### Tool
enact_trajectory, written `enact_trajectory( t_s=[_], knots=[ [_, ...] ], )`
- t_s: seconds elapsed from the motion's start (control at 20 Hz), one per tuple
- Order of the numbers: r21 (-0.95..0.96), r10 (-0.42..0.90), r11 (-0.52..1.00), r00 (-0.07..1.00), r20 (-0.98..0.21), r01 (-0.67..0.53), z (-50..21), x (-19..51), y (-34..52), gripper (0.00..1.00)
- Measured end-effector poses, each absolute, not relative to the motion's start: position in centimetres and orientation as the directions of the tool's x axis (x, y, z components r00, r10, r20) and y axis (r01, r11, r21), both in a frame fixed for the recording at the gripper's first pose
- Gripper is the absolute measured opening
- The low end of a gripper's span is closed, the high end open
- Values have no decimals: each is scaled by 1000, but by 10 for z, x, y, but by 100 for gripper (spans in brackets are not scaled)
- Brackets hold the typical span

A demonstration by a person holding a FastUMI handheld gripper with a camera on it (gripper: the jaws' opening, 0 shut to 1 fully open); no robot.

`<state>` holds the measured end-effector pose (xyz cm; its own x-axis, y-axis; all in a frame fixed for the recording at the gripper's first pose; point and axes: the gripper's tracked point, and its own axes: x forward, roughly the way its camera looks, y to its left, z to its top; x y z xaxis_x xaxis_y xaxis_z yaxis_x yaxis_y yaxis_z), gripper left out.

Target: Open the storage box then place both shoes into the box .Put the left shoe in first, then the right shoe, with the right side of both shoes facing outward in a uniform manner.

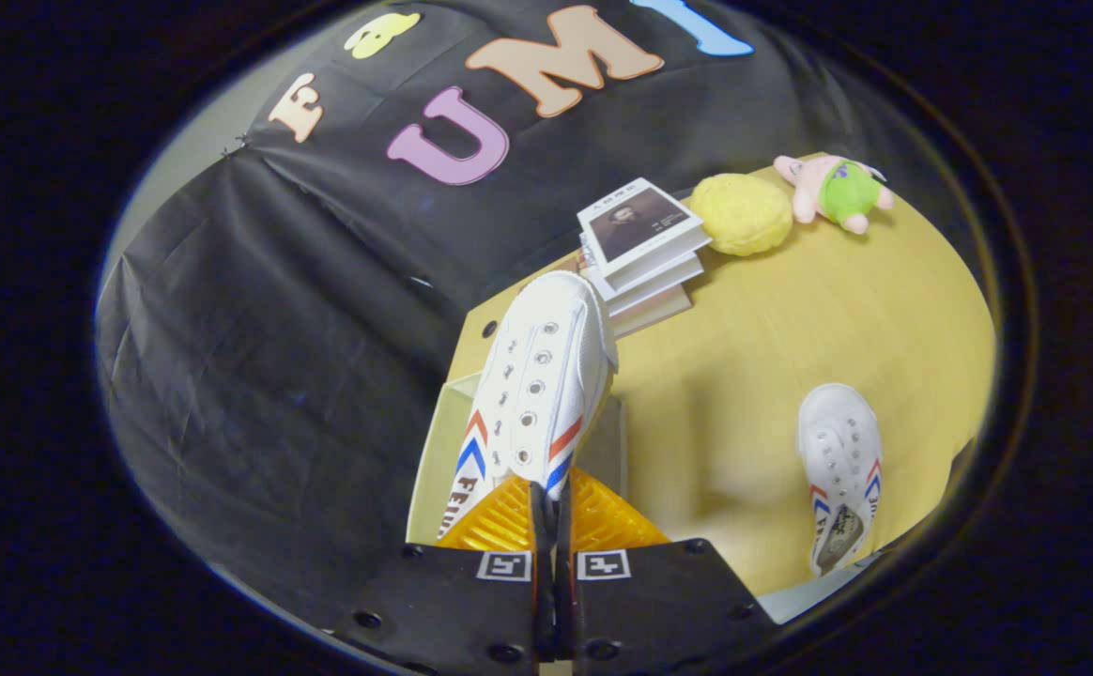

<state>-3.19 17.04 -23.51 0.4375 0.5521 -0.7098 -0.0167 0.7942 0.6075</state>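
1. Two fingers of the gripper (551, 502) sit pressed almost together, clamped on the heel end of a white shoe (535, 394), which they hold raised off the table with its toe pointing away toward the booth wall.
2. That held shoe shows its eyelets and its red and blue chevron stripes on both sides; its heel rim is pinched between the fingers, and the part right at the pinch is hidden.
3. Just under and behind the held shoe, a pale translucent storage box (434, 441) stands at the near left corner of the table; whether its lid is up or off cannot be told from here.
4. Off to the right of the fingers, well apart from the held shoe, the second white shoe (839, 469) lies on the yellow table (791, 319), sole down, its opening toward the camera and its toe pointing away.
5. Beyond the held shoe's toe, a stack of books (645, 253) rests on the table's far edge.
6. Just right of the books lies a round yellow plush cushion (740, 214).
7. Farther right, near the table's far corner, a pink and green plush toy (833, 192) lies on its side.
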Motion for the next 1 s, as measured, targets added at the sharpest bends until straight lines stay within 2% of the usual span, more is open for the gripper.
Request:
enact_trajectory(
  t_s=[0.5,1.0],
  knots=[
    [586,582,805,315,-749,-94,-274,-52,274,4],
    [466,470,882,200,-860,-72,-340,-67,322,4]
  ],
)
